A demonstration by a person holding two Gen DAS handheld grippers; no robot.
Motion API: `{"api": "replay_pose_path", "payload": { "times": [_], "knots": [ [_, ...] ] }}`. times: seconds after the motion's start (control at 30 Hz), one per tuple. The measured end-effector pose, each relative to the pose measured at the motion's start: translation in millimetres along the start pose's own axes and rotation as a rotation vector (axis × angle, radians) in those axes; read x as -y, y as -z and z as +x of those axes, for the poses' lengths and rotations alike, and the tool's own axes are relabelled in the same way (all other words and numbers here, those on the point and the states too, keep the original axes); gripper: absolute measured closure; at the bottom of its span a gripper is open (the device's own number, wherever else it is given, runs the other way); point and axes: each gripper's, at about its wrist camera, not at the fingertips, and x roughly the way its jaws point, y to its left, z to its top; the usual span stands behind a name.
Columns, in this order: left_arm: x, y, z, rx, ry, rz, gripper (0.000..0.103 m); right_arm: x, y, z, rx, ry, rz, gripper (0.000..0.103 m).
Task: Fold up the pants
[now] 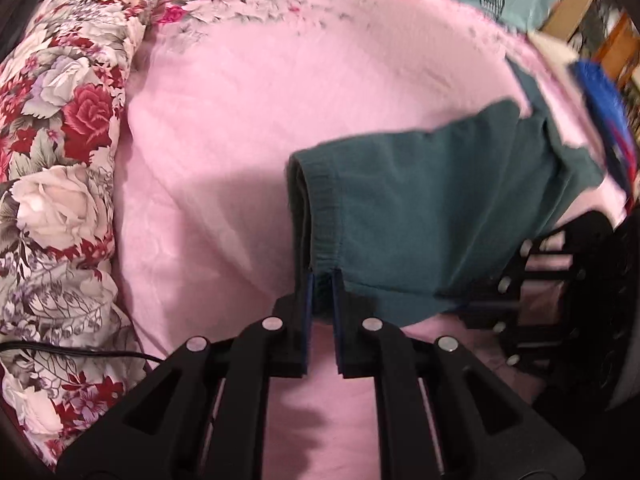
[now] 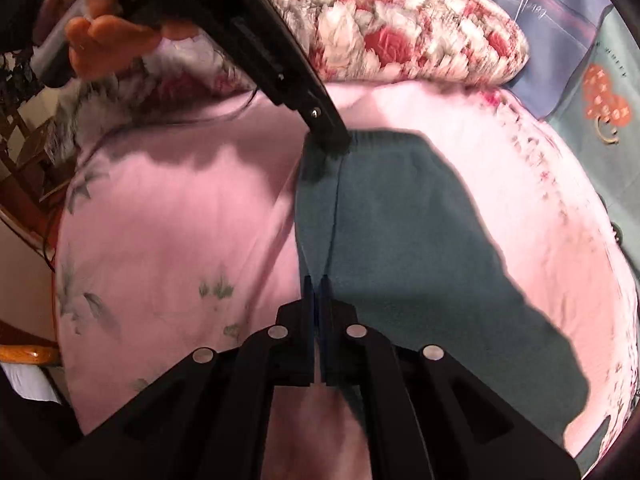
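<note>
You have both grippers — left gripper [image 1: 322, 280], right gripper [image 2: 317, 280] — pinching the teal pants [image 2: 400, 232] edge on the pink bedsheet [image 1: 224, 128]; mid-fold — next, carry it across evenly.

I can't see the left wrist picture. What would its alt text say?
The left gripper, at the bottom of the picture, is shut on the waistband edge of dark green pants lying on a pink sheet. A floral quilt runs along the left, and the right gripper meets the pants at right.
</note>
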Motion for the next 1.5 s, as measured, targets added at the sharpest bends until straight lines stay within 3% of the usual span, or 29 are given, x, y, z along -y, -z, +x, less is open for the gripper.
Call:
{"api": "replay_pose_path", "payload": {
  "times": [0.03,0.07,0.1,0.13,0.2,0.27,0.33,0.4,0.47,0.5,0.6,0.67,0.77,0.93,1.03,1.1,1.13,1.17,1.27,1.4,1.5],
  "knots": [
    [0,1,-1,-0.006,-0.023,0.002,0.077,2,-1,-2,-0.007,-0.001,0.007,0.088],
    [-2,1,-6,-0.005,-0.051,-0.008,0.056,7,-2,-9,-0.02,-0.01,0.029,0.069],
    [-5,1,-15,0.015,-0.091,-0.022,0.051,27,5,-44,0.033,0.001,0.117,0.059],
    [-8,1,-24,0.035,-0.12,-0.03,0.05,27,5,-44,0.033,0.001,0.117,0.057],
    [-11,-4,-45,0.075,-0.192,-0.053,0.05,61,26,-82,0.075,0.094,0.225,0.055],
    [2,-14,-65,0.138,-0.265,-0.039,0.048,119,60,-116,0.053,0.236,0.409,0.055],
    [37,-33,-76,0.217,-0.271,0.026,0.043,182,97,-143,0.024,0.375,0.592,0.055],
    [88,-57,-72,0.286,-0.163,0.066,0.04,254,144,-169,-0.018,0.496,0.785,0.055],
    [131,-78,-54,0.302,-0.032,0.065,0.039,309,183,-186,-0.024,0.545,0.945,0.055],
    [162,-90,-37,0.291,0.054,0.065,0.039,344,206,-190,-0.03,0.544,1.04,0.055],
    [245,-114,18,0.183,0.239,0.093,0.043,410,248,-182,-0.036,0.485,1.16,0.055],
    [282,-122,47,0.127,0.277,0.088,0.048,437,264,-168,-0.083,0.451,1.11,0.057],
    [307,-129,73,0.073,0.246,0.049,0.056,465,269,-149,-0.154,0.422,0.949,0.06],
    [315,-130,91,0.023,0.228,-0.012,0.056,498,271,-111,-0.238,0.25,0.752,0.067],
    [319,-133,104,0.007,0.215,-0.045,0.056,503,272,-93,-0.291,0.17,0.667,0.08],
    [321,-135,104,-0.002,0.189,-0.046,0.058,503,274,-92,-0.294,0.135,0.625,0.096],
    [322,-136,104,-0.002,0.169,-0.041,0.069,501,274,-95,-0.296,0.128,0.602,0.097],
    [325,-136,104,-0.007,0.16,-0.04,0.085,498,273,-102,-0.283,0.126,0.578,0.097],
    [328,-135,93,0.001,0.131,-0.051,0.099,488,275,-154,-0.172,0.098,0.556,0.097],
    [349,-129,59,0.051,0.06,0.029,0.099,469,299,-263,0.002,0.081,0.549,0.097],
    [366,-118,41,0.06,0.021,0.06,0.099,449,335,-330,0.074,0.081,0.55,0.097]
  ]
}}
